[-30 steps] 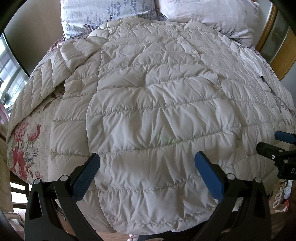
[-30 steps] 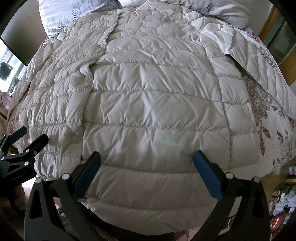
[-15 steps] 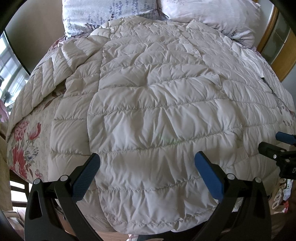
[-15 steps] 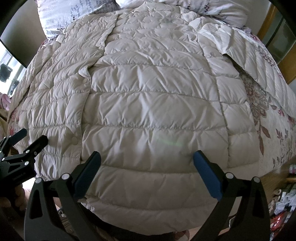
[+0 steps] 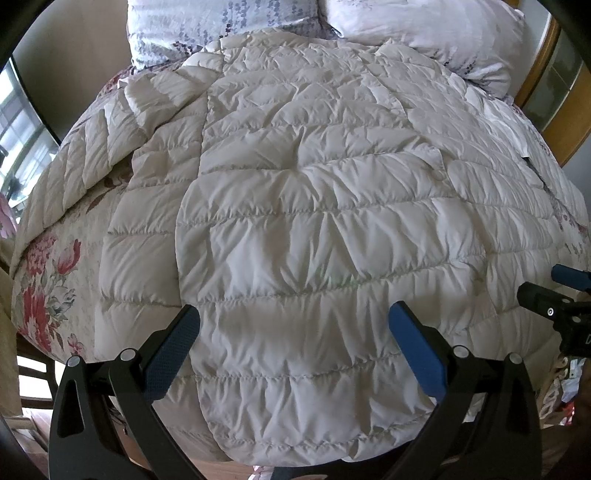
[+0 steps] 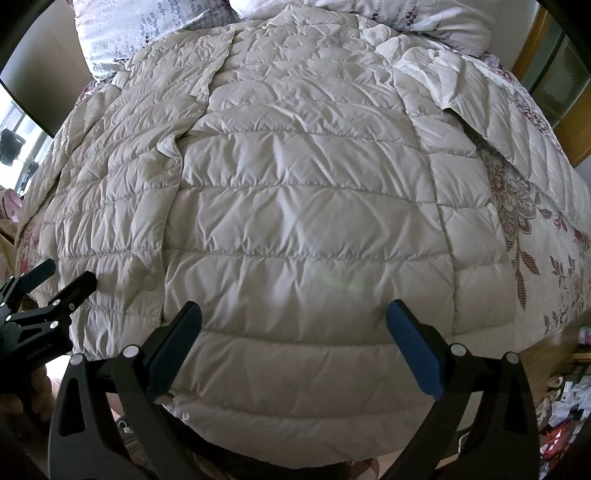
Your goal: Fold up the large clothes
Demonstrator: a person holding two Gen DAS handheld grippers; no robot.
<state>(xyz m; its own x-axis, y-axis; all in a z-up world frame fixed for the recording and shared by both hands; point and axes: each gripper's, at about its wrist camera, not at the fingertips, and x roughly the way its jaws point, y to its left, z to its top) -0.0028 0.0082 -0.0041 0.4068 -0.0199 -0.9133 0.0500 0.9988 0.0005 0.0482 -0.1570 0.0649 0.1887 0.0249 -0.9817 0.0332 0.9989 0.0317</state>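
We see our left gripper [image 5: 293, 332] and right gripper [image 6: 293, 332] low in each frame: black angular frames, silver round screws, blue textured finger pads [image 5: 417, 350].

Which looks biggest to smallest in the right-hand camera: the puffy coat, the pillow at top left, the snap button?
1. Coat: fills most of the view.
2. Pillow: only partly in view and farther off, so its true size is unsure.
3. Snap button: tiny, on the coat's front edge.

We see the jacket [image 5: 314, 221] spread on the bed [image 5: 48, 280] | pillows [image 5: 221, 26] behind it | our left gripper [image 5: 295, 332] and right gripper [image 6: 291, 332] over its near hem
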